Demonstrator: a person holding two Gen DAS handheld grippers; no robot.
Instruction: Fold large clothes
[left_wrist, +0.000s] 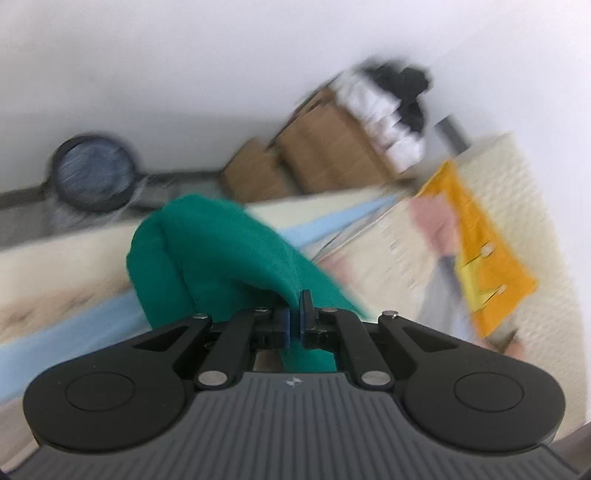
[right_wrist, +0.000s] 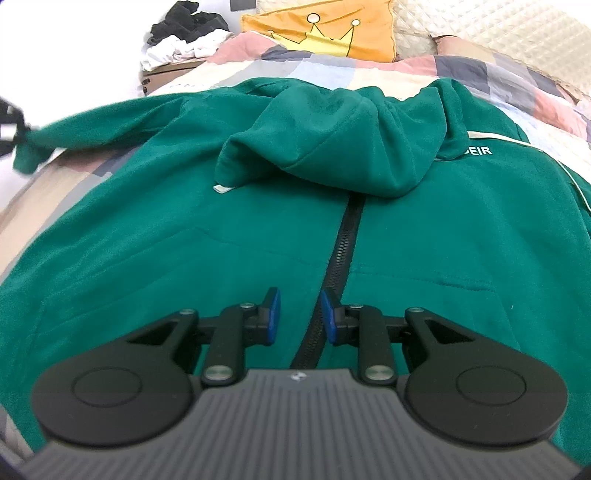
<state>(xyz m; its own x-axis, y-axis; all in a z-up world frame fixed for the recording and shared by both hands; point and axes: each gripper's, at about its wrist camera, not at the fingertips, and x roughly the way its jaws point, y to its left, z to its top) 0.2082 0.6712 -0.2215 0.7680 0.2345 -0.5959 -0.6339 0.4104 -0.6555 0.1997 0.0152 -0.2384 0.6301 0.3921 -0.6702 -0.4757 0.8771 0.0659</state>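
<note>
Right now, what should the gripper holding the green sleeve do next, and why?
Probably carry the sleeve across onto the chest. The left gripper is shut on the green sleeve, lifted off the bed, while the hoodie lies flat, zipper up. The right gripper hovers open over the zipper, holding nothing.

The left claw (left_wrist: 294, 317) pinches a fold of green fabric (left_wrist: 221, 251) above the bed (left_wrist: 369, 266); cardboard boxes (left_wrist: 314, 158) stand behind, blurred.

The green hoodie (right_wrist: 184, 229) is soft matt fleece cloth. Its zipper (right_wrist: 341, 251) looks black plastic. The boxes (left_wrist: 314, 158) are brown cardboard.
</note>
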